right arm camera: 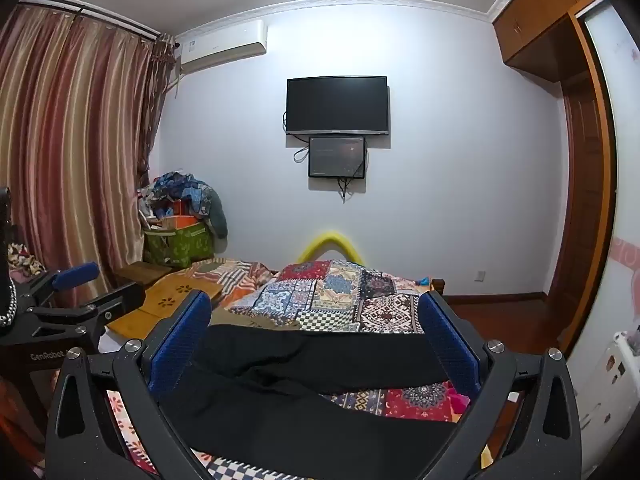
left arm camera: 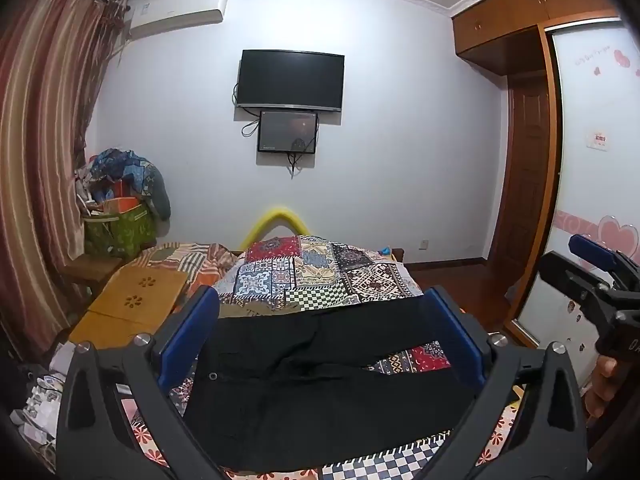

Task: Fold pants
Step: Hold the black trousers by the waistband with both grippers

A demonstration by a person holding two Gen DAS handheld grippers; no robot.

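Pants: I saw the black pants lying flat across the near end of the bed, legs split apart toward its right edge.
Left gripper: my left gripper was spread wide above the pants, gripping nothing.
Right gripper: my right gripper was equally wide open, holding nothing.
Bed: a patchwork quilt covered it; a wooden lap table sat at its left edge.
Wall: a television hung beyond.
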